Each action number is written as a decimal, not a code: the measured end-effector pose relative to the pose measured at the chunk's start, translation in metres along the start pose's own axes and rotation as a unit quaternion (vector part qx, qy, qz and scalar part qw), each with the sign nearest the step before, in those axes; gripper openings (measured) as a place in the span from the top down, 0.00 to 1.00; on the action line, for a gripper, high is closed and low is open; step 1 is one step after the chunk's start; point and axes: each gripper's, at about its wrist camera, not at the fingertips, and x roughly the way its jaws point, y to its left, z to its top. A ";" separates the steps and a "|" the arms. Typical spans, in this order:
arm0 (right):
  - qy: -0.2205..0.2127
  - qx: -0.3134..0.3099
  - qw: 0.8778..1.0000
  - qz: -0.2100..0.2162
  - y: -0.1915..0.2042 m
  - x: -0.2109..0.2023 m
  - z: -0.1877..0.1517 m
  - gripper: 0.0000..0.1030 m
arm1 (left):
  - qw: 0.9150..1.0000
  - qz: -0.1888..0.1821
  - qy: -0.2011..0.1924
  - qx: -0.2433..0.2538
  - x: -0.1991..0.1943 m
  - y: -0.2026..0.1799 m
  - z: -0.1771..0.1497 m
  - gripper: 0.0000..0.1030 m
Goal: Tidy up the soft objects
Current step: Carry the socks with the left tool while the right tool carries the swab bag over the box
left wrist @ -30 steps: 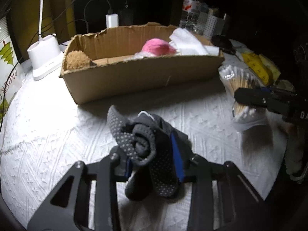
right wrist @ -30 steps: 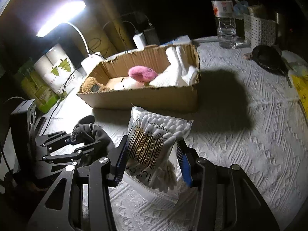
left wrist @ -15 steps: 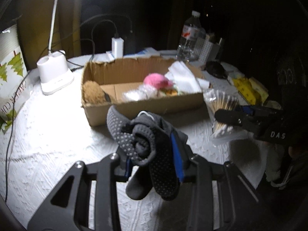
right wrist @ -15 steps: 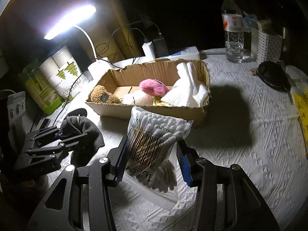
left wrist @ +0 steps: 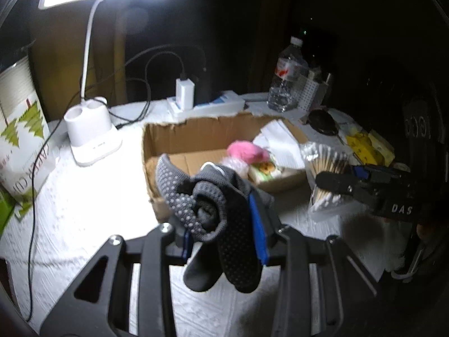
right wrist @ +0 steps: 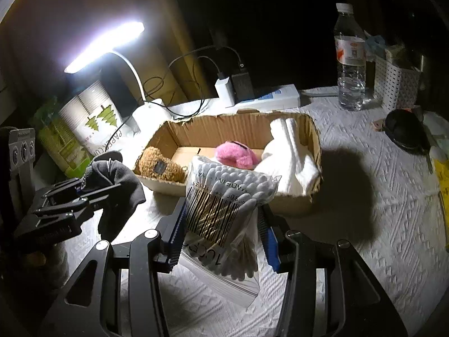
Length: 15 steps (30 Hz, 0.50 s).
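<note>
We see a rolled pair of grey socks [left wrist: 213, 210] with pale grip dots, lifted clear of the table, its loose ends hanging down. Beside it a clear bag of cotton swabs [right wrist: 224, 210] with wooden stems and a barcode also hangs in the air, tilted. Behind both stands an open cardboard box [right wrist: 291, 205] with torn edges. Inside we find a brown fuzzy toy [right wrist: 160, 165] at the left end, a pink plush [right wrist: 235, 156] in the middle and folded white cloth [right wrist: 289, 157] leaning at the right end.
</note>
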 end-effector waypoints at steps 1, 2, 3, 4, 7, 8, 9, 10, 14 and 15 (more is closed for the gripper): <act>0.000 -0.001 1.000 0.000 0.001 0.002 0.002 0.51 | 1.000 0.000 -0.003 0.000 -0.001 0.002 0.004 0.66; -0.001 -0.002 1.000 0.001 0.002 0.003 0.004 0.51 | 1.000 0.001 -0.006 -0.001 -0.001 0.003 0.006 0.66; -0.001 -0.005 1.000 0.001 0.004 0.005 0.007 0.51 | 1.000 0.002 -0.008 -0.001 -0.001 0.005 0.009 0.66; -0.002 -0.007 1.000 0.002 0.005 0.006 0.009 0.51 | 1.000 0.002 -0.011 -0.001 -0.001 0.007 0.013 0.66; -0.005 -0.014 1.000 0.004 0.010 0.011 0.017 0.51 | 1.000 0.005 -0.018 0.001 -0.001 0.011 0.021 0.65; -0.007 -0.017 1.000 0.004 0.012 0.012 0.020 0.51 | 1.000 0.006 -0.021 0.001 -0.001 0.013 0.024 0.65; -0.008 -0.019 1.000 0.005 0.013 0.013 0.022 0.51 | 1.000 0.006 -0.023 0.000 0.000 0.015 0.026 0.65; -0.010 -0.021 1.000 0.005 0.014 0.014 0.024 0.51 | 1.000 0.007 -0.025 0.000 0.000 0.018 0.030 0.66; -0.014 -0.028 0.999 0.007 0.019 0.018 0.036 0.51 | 0.999 0.006 -0.032 -0.001 0.004 0.025 0.041 0.65; -0.015 -0.030 0.999 0.007 0.021 0.019 0.039 0.51 | 0.999 0.006 -0.034 -0.002 0.006 0.027 0.044 0.65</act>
